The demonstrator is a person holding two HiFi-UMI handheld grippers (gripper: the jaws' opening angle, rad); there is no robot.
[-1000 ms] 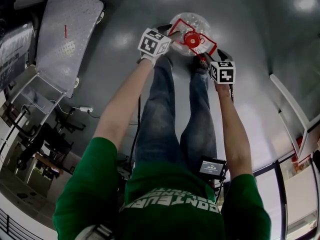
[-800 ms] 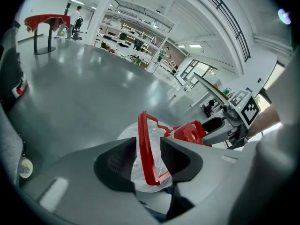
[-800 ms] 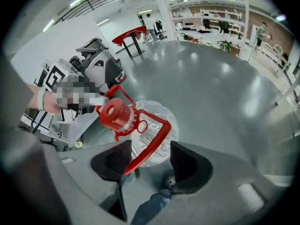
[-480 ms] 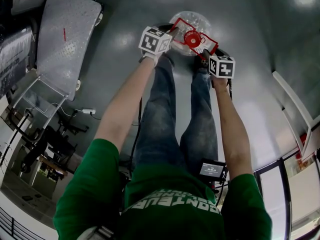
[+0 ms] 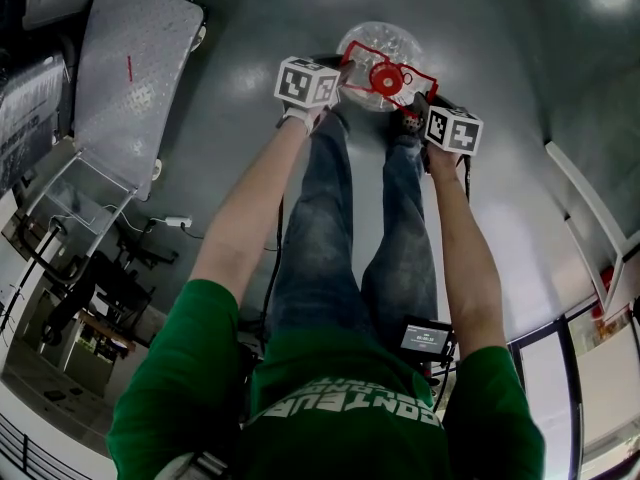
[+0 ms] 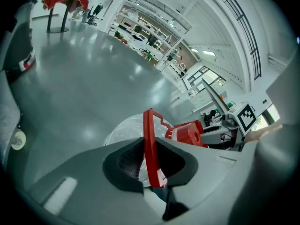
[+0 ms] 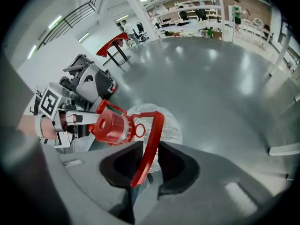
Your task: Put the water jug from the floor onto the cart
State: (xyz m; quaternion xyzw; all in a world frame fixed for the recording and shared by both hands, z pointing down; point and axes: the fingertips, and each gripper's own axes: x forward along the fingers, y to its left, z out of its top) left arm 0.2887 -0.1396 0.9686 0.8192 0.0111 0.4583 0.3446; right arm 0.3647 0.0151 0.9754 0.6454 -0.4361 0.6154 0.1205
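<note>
Head view puts the clear water jug [image 5: 375, 36] upright on the grey floor [image 5: 500, 168] at 12 o'clock, with the flat cart [image 5: 130, 68] well apart at 10. My left gripper [image 5: 338, 72] and right gripper [image 5: 413, 106] have just been closing. Each pinches one side of the jug's red handle [image 6: 149, 139], flanking the red cap [image 5: 385, 76].

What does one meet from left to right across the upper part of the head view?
From the left: cart → left gripper → water jug → right gripper. Both grippers' jaws have just been closing, with the jug's red handle between them.
</note>
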